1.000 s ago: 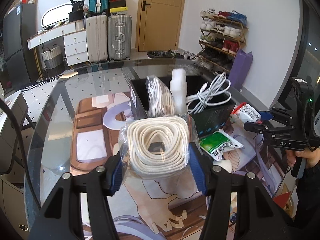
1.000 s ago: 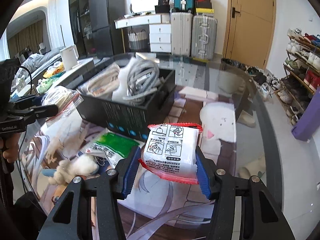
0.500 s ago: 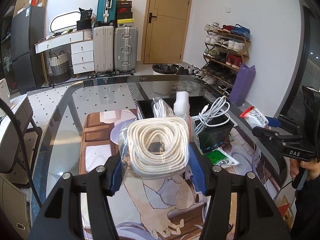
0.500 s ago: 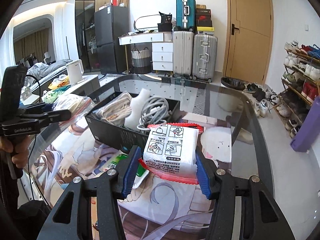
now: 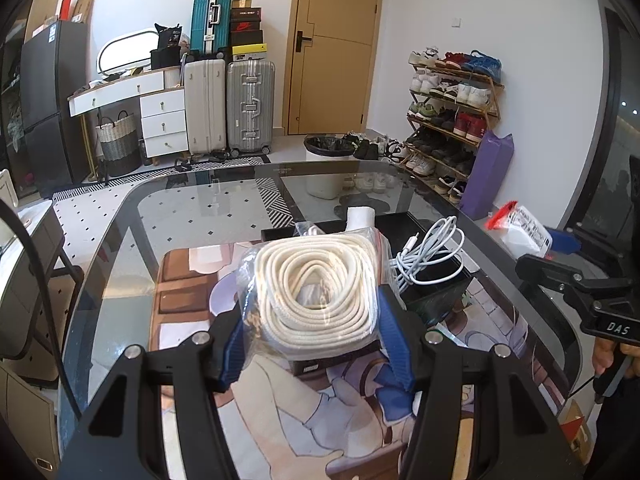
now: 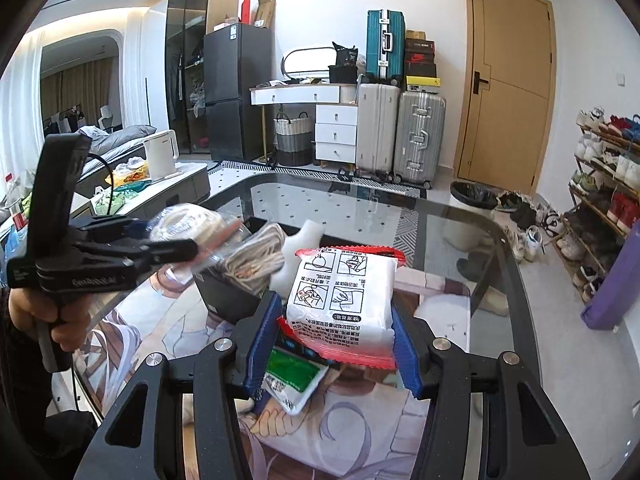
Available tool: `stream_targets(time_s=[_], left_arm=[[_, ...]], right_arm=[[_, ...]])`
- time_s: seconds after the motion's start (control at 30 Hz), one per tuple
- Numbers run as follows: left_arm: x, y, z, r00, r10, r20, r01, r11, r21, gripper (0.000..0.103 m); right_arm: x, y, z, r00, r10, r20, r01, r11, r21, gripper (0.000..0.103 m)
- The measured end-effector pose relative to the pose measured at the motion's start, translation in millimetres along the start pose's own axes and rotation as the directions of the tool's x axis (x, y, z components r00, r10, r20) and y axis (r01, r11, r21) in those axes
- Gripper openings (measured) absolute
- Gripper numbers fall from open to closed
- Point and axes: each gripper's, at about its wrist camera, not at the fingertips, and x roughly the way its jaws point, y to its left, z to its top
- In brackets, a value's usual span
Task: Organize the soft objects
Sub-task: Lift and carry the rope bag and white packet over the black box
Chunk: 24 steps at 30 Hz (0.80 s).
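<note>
My left gripper [image 5: 316,320] is clamped on a bagged coil of white rope [image 5: 316,292], held in the air over the black box [image 5: 436,300] on the glass table [image 5: 120,264]. My right gripper [image 6: 332,344] pinches a white packet with red edges [image 6: 344,300], held above the table near the box.

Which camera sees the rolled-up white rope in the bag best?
The left wrist view: the bagged rope fills the middle, coils facing the camera. The right wrist view shows it only side-on and blurry at the left.
</note>
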Motion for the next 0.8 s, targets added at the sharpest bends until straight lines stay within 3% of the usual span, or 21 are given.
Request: stream_targets(time_s=[0.8], left_arm=[[56.2, -13.8, 8.9, 0.998, 0.034, -0.048, -0.031, 0.998, 0.056, 0.057]], right_arm=[[47.2, 15.8, 37.1, 1.0, 0.022, 0.011, -0.021, 0.999, -0.05, 0.053]])
